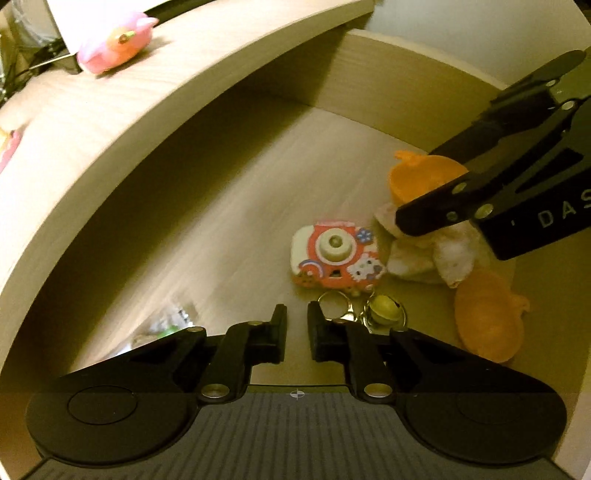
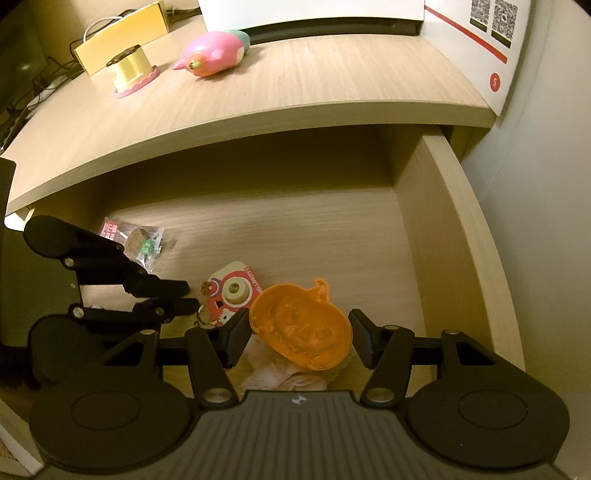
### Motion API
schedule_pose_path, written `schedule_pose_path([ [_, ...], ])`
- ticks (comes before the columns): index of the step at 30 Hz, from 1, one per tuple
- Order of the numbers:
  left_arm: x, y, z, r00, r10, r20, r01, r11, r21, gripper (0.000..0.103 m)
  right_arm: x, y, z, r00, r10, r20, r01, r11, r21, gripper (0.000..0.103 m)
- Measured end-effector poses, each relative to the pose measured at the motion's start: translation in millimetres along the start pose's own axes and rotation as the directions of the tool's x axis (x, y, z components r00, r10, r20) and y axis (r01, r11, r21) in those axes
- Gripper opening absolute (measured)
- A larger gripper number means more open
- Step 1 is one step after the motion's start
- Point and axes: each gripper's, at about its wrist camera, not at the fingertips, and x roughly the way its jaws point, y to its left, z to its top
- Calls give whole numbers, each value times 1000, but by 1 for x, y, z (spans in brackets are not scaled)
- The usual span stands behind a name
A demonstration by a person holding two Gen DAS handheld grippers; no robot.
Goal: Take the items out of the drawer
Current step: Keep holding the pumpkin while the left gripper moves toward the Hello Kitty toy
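Note:
The open wooden drawer [image 2: 454,240] holds a red toy camera keychain [image 1: 334,254] with a key ring and a brass bell [image 1: 386,310]. My left gripper [image 1: 297,332] hovers just short of that ring with only a narrow gap and nothing between its fingers. My right gripper [image 2: 300,341] is open, and its fingers straddle an orange pumpkin shell [image 2: 299,325] lying on a crumpled white cloth [image 2: 280,373]. The left wrist view shows a second orange shell [image 1: 487,314] beyond the cloth. A clear packet [image 2: 138,242] lies at the drawer's left, behind the left gripper [image 2: 188,295].
The desk top [image 2: 295,96] overhangs the drawer's back. On it are a pink toy [image 2: 214,51], a small yellow cake toy [image 2: 131,70], a yellow box [image 2: 122,33] and a white carton [image 2: 461,22]. Bare drawer floor [image 2: 295,229] lies behind the items.

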Motion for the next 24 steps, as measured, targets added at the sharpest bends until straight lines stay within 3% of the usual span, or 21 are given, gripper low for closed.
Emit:
schedule_pose_path([
  [7,-18,-19,-10,1000,16,10,-17,997,79,8,1,0,1,1000,-8,5,8,1000,7,58],
  [17,-43,-48,-24,992,-126,23,121,977,174,8,4,0,2,1000,-12,10,12,1000,17,58],
  [19,-49,-48,-27,991,-131,27,125,979,162,10,4,-1,2,1000,-11,9,11,1000,18,58],
  [21,-56,-43,-31,991,-136,16,132,983,129,19,4,-1,2,1000,-10,11,10,1000,20,58],
  [24,-82,-26,-44,996,-68,60,64,995,74,21,5,0,2,1000,-7,15,7,1000,18,58],
])
